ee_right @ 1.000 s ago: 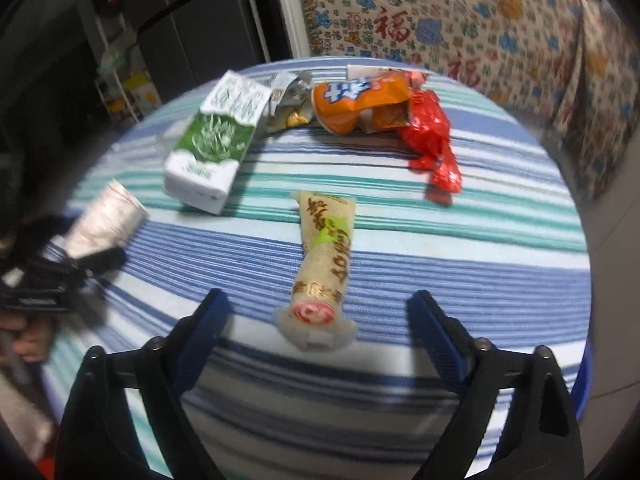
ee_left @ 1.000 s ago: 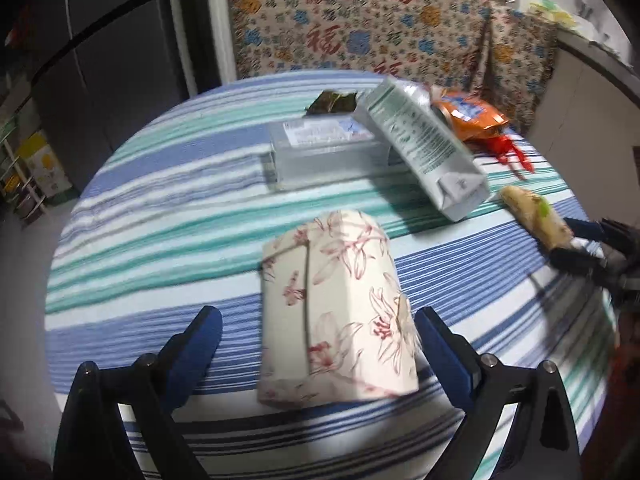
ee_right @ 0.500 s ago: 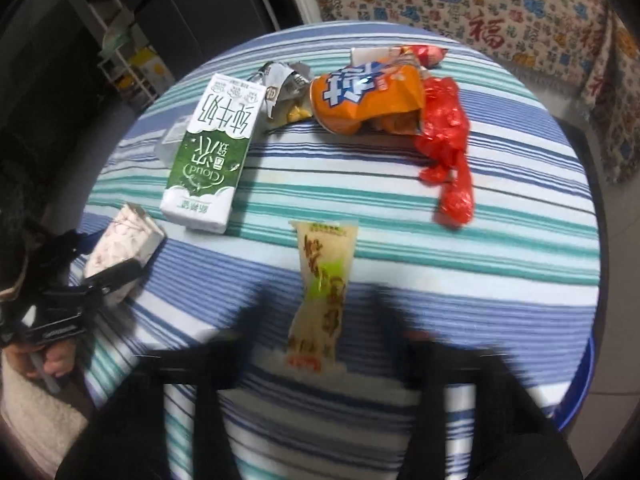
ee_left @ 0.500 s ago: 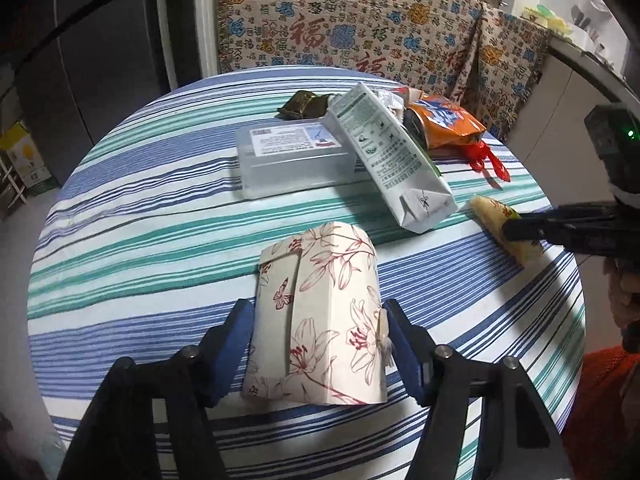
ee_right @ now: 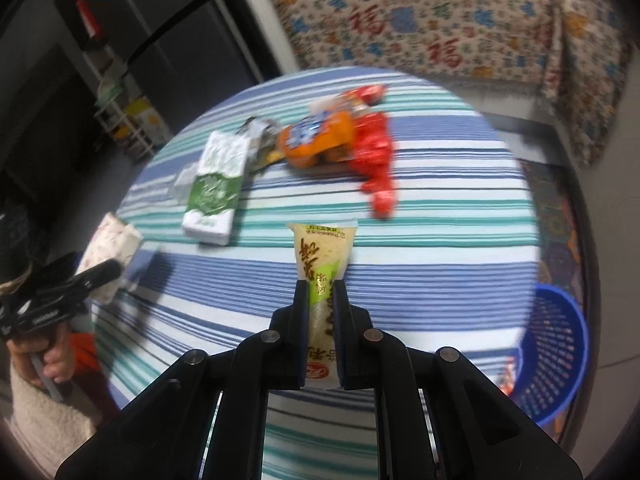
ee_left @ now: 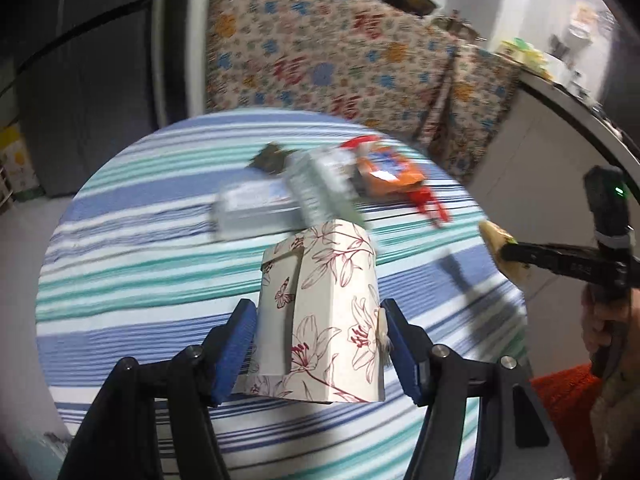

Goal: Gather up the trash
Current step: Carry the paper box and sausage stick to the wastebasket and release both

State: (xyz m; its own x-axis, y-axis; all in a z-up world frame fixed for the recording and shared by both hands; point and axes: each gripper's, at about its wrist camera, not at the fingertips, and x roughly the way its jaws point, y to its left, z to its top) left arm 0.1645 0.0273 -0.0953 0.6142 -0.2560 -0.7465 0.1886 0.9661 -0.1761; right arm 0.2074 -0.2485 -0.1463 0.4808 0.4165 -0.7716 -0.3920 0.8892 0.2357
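right wrist: snack packet (ee_right: 322,280) clamped between right claw (ee_right: 320,292) pads.

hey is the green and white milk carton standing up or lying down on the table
Lying down. The milk carton rests on its long side on the striped table, its printed face up and one end toward the camera.

Left gripper (ee_left: 318,344): blue pads pressed against both sides of the floral box (ee_left: 320,316), which tilts above the cloth.
Table (ee_left: 132,272): round, covered in a blue, teal and white striped cloth.
Far side of table: grey flat box (ee_left: 256,212), green-and-white carton (ee_left: 324,192) leaning across it, dark wrapper (ee_left: 272,158), orange snack bag (ee_left: 384,172), red wrapper (ee_left: 430,204); all blurred.
Right gripper (ee_left: 506,250): at the right edge, black fingers clamped on a pale yellow packet (ee_left: 500,250), held in a hand (ee_left: 604,320).
Background: patterned fabric (ee_left: 340,64) beyond the table.
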